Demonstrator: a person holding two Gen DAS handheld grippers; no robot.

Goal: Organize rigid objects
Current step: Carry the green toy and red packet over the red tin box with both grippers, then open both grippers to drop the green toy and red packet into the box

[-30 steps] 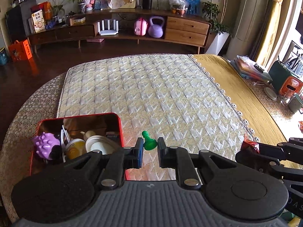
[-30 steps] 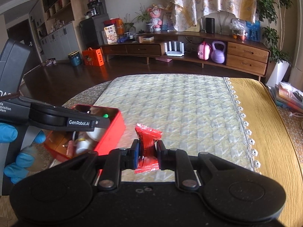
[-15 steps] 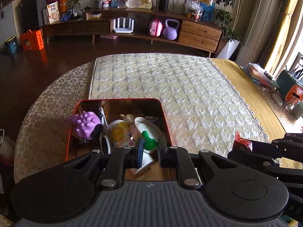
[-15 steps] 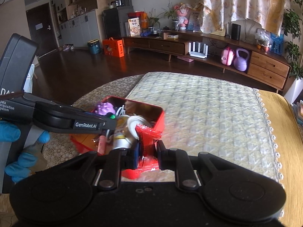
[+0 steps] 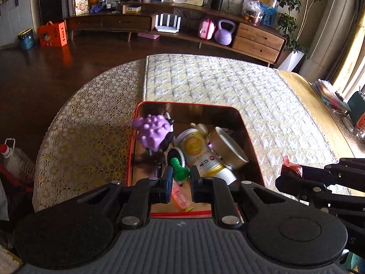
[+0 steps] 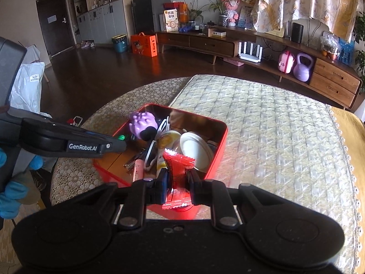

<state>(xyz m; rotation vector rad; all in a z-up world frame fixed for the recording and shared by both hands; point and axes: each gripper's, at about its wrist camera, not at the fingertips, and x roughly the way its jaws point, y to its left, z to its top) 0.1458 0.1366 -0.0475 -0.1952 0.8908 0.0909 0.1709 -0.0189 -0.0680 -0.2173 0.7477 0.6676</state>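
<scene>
A red box sits on the quilted table cover, holding a purple knobbly toy, a yellow-labelled can, a round lidded tin, a pink tube and other small items. My left gripper is shut on a small green pawn-shaped piece, hanging over the box's near part. My right gripper is shut on a red snack sachet above the box's near right corner. The left gripper's arm reaches over the box from the left.
A person's blue-gloved hand holds the left tool. The quilted cover stretches beyond and right of the box. A plastic bottle stands off the table's left edge. A long wooden sideboard lines the far wall.
Both grippers have travelled left across the table, each keeping its load. The left went from beside the box to over it; the right now hangs at the box's corner.
</scene>
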